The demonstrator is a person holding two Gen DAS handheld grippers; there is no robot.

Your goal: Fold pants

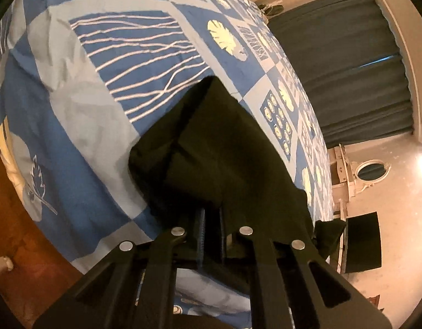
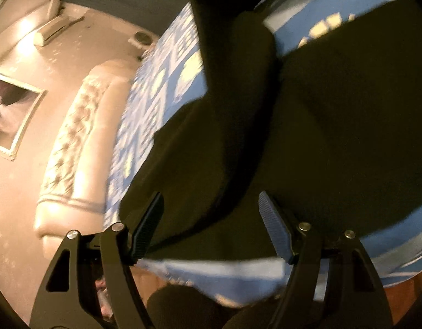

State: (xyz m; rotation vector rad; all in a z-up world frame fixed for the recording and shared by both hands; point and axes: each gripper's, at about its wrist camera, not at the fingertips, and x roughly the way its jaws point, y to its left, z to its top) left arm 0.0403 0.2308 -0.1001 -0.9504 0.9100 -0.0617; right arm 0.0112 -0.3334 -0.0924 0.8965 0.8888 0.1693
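Note:
The black pants [image 1: 211,150] lie on a bed with a blue and grey patterned cover [image 1: 82,104]. In the left wrist view my left gripper [image 1: 212,219] is shut on an edge of the pants, and the cloth drapes over its fingertips. In the right wrist view the pants [image 2: 307,126] fill most of the frame, bunched in dark folds over the cover [image 2: 167,63]. My right gripper [image 2: 211,219] is open, its ribbed pads [image 2: 274,227] wide apart, just over the near edge of the cloth and holding nothing. The view is blurred.
The bed's edge falls to a wooden floor [image 1: 21,219] at the left. A dark blue curtain [image 1: 342,68] and a black box [image 1: 362,241] stand past the bed's far side. A cream tufted headboard [image 2: 73,148] and a framed picture [image 2: 10,109] show beside the bed.

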